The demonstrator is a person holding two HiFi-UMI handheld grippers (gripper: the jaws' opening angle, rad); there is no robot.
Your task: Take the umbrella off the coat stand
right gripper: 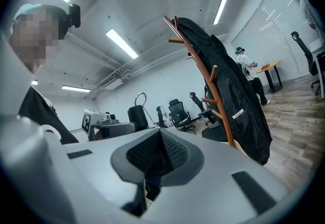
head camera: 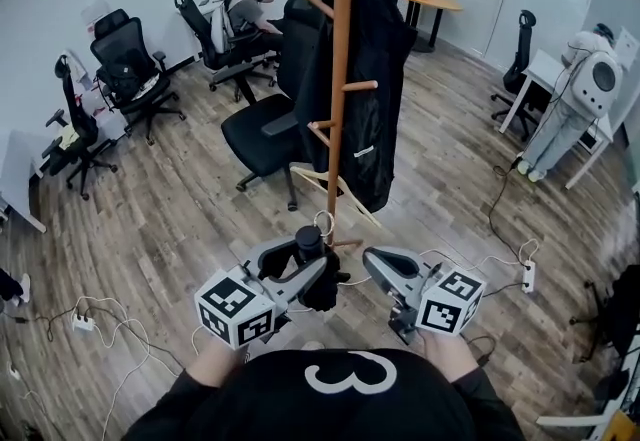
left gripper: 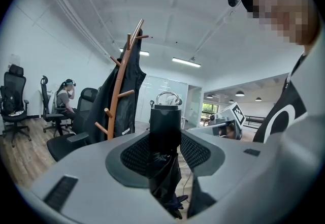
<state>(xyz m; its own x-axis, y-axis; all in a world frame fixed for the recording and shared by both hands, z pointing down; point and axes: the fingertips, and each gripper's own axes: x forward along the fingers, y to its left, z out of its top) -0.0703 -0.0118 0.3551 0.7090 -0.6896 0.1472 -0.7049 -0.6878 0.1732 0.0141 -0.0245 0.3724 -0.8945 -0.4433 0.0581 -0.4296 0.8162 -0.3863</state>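
My left gripper (head camera: 305, 267) is shut on a folded black umbrella (head camera: 322, 287). In the left gripper view the umbrella (left gripper: 165, 129) stands upright between the mesh pads, its handle and metal ring on top and its fabric hanging below. It is off the wooden coat stand (head camera: 341, 79), which rises just ahead with a black coat (head camera: 378, 59) draped on it. The coat stand (left gripper: 119, 93) lies left of the umbrella in the left gripper view. My right gripper (head camera: 385, 269) sits beside the left one, jaws together with nothing between them (right gripper: 160, 139).
A black office chair (head camera: 262, 134) stands left of the stand's base. More chairs (head camera: 130, 69) and a seated person (head camera: 245, 4) are at the back left. Another person (head camera: 585, 89) stands at a desk on the right. Cables and a power strip (head camera: 527, 276) lie on the wooden floor.
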